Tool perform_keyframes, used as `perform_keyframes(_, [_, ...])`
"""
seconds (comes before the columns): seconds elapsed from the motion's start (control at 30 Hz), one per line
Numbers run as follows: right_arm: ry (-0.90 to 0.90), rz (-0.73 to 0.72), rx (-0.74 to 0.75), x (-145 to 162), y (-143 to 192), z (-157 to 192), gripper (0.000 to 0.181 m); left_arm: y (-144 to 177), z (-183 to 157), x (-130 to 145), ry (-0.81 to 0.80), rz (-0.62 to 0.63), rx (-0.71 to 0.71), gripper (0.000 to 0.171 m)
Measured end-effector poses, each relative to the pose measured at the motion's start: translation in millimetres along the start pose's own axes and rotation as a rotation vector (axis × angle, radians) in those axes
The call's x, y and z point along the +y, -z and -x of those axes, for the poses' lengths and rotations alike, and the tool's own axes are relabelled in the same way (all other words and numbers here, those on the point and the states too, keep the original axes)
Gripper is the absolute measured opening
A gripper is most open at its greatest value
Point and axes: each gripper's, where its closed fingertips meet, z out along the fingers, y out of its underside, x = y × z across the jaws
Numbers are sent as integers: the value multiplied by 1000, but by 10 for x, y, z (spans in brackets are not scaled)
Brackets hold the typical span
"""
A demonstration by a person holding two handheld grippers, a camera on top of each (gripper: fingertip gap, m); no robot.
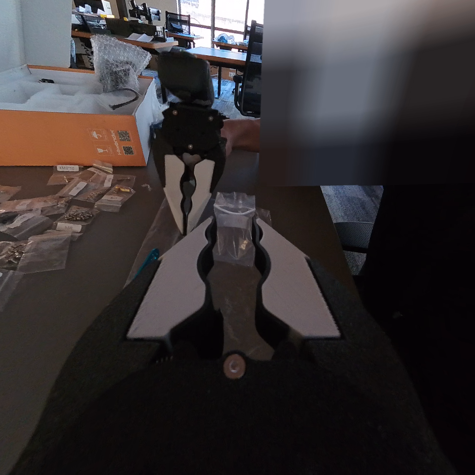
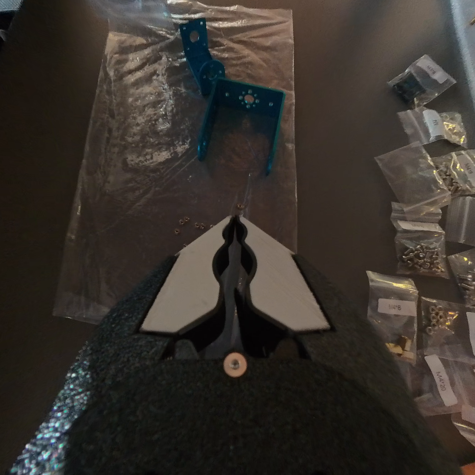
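Note:
My left gripper [image 1: 234,221] is shut on a small clear zip bag [image 1: 232,239]. The bag stands up between the pads with its mouth bulged open and something small and brass-coloured inside. My right gripper [image 2: 235,218] is shut, its tips down on a large clear plastic sheet [image 2: 144,128] on the dark table. It also shows in the left wrist view [image 1: 185,230], just left of the bag. Small brass nuts [image 2: 185,221] lie loose on the sheet beside the tips, one [image 2: 239,205] just beyond them. I cannot tell whether the tips pinch anything.
Two blue metal brackets [image 2: 241,123] [image 2: 195,43] lie on the sheet farther out. Several small bags of screws and nuts [image 2: 421,244] lie to the side, also in the left wrist view [image 1: 64,205]. An orange and white box [image 1: 64,138] holds bubble wrap [image 1: 115,64]. A hand [image 1: 241,136] holds the right gripper. The tips of one gripper are about 12 cm away from the tips of the other.

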Motion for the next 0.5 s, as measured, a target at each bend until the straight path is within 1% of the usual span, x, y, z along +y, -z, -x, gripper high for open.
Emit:
perform_keyframes(0.07, [-12, -50, -5, -95, 67, 5, 0, -3, 19, 18, -5, 11, -10, 26])
perform_keyframes(0.2, [0, -53, 29, -148, 148, -30, 0, -17, 32, 33, -9, 16, -20, 26])
perform_keyframes(0.27, [-15, -101, 20, -243, 188, -18, 0, -34, 27, 50, -8, 21, -18, 26])
perform_keyframes(0.33, [-22, -177, -13, -417, 244, 56, 0, -54, 29, 84, -16, 35, -24, 26])
perform_keyframes(0.5, [-1, -380, -93, -1011, 478, 341, 0, -91, 42, 135, -29, 56, -38, 26])
